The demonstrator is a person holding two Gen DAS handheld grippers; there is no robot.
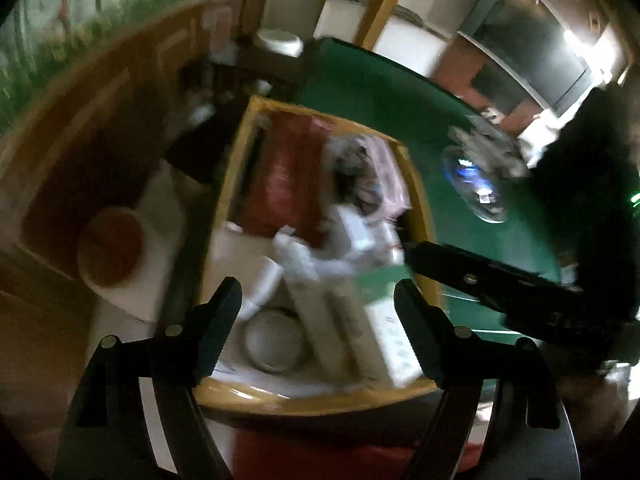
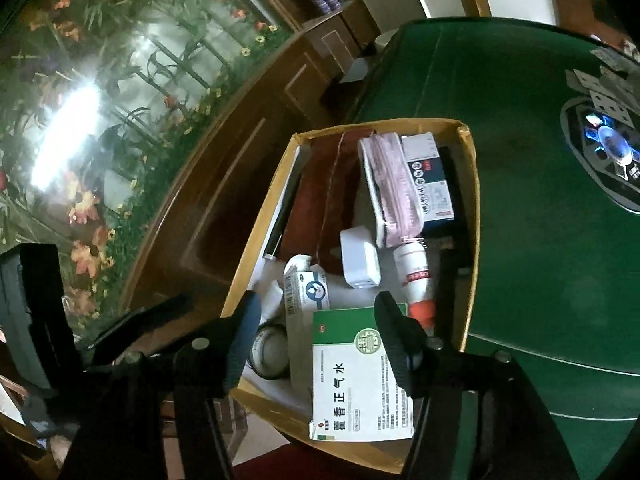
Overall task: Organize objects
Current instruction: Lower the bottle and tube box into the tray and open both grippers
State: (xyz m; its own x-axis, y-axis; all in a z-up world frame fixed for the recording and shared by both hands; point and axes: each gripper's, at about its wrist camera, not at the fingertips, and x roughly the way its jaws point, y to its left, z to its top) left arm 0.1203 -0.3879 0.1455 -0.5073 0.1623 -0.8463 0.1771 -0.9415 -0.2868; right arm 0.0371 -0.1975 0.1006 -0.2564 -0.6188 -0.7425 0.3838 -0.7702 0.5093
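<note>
A yellow cardboard box [image 2: 466,208] sits on the green table's left edge, filled with medicine items. In it lie a green and white medicine box [image 2: 356,376], a white bottle with an orange cap [image 2: 416,276], a white adapter [image 2: 360,258], a pink pouch [image 2: 394,188] and a blue and white box [image 2: 432,180]. My right gripper [image 2: 316,340] is open just above the box's near end, empty. My left gripper [image 1: 318,324] is open and empty above the same box [image 1: 224,216]; that view is blurred. The right gripper's black body [image 1: 500,284] crosses the left wrist view.
The green felt table [image 2: 540,208] has a round centre panel with blue lights [image 2: 604,148] and playing cards [image 2: 608,84] near it. A wooden cabinet [image 2: 240,128] and a flowered wall panel [image 2: 100,100] stand to the left. A round red stool [image 1: 112,246] is on the floor.
</note>
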